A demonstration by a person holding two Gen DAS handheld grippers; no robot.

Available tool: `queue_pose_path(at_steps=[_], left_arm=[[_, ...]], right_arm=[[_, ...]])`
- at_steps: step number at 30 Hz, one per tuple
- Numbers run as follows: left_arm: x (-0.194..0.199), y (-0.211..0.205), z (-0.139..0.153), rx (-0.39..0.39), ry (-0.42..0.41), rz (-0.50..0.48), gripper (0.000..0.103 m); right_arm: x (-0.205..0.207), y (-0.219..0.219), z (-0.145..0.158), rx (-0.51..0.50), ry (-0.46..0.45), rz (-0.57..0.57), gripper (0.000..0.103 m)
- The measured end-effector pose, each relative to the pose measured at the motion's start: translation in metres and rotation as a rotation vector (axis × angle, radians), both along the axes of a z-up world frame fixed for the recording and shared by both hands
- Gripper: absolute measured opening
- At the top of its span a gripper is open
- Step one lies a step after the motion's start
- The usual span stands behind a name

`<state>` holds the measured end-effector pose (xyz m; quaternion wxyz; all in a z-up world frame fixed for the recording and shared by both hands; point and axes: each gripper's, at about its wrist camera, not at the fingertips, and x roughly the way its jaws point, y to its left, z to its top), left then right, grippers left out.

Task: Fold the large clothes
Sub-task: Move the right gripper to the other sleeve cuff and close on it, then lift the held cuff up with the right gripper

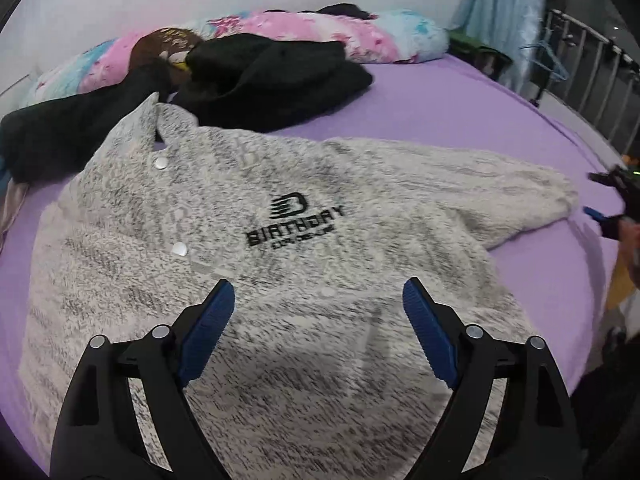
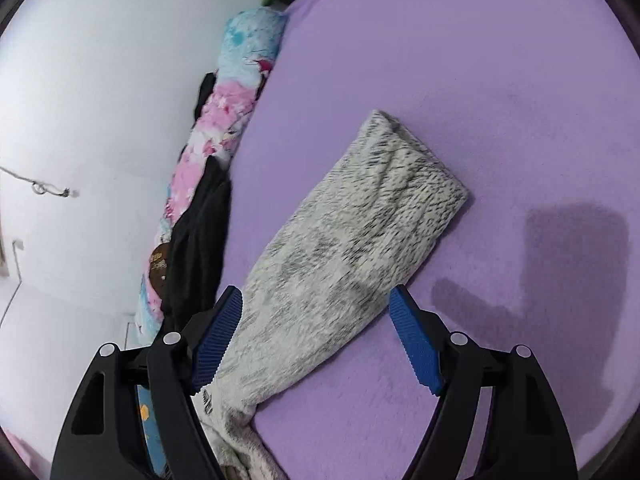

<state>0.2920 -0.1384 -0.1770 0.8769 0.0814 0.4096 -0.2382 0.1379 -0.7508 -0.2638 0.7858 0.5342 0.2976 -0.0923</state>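
Here the grey fleece jacket [image 1: 256,264] lies flat on the purple bed [image 1: 460,120], front up, ready for folding. Both tools, left [image 1: 318,302] and right [image 2: 316,306], hang released, the right over its sleeve [image 2: 360,216].

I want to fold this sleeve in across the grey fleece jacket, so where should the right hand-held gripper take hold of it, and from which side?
Probably the cuff end of the sleeve. It lies flat and straight on the purple sheet, with bare sheet around it. The open right hand-held gripper could pinch across the cuff's edge, coming in low from the outer, bare side.
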Motion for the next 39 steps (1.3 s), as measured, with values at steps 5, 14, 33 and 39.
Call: queue_pose_path(at_steps=[5,14,33,39], left_arm=[[-0.003,-0.016,0.006,-0.028,0.011,-0.039,0.084],[-0.005,-0.038,0.018,-0.078,0.012,-0.096,0.084],[0.013,-0.031,0.027,-0.188,0.122,-0.086,0.084],[0.008,-0.022,0.042,-0.211,0.134,-0.078,0.084]], right_arm=[[0.017,-0.012,-0.021,0.003,0.063,-0.030,0.075],[0.029,-0.037,-0.043,0.015,0.089,-0.112,0.073],[0.028,0.072,0.091,-0.432,-0.083,0.113,0.032],[0.016,0.158,0.140,-0.572,-0.172,0.248,0.030]])
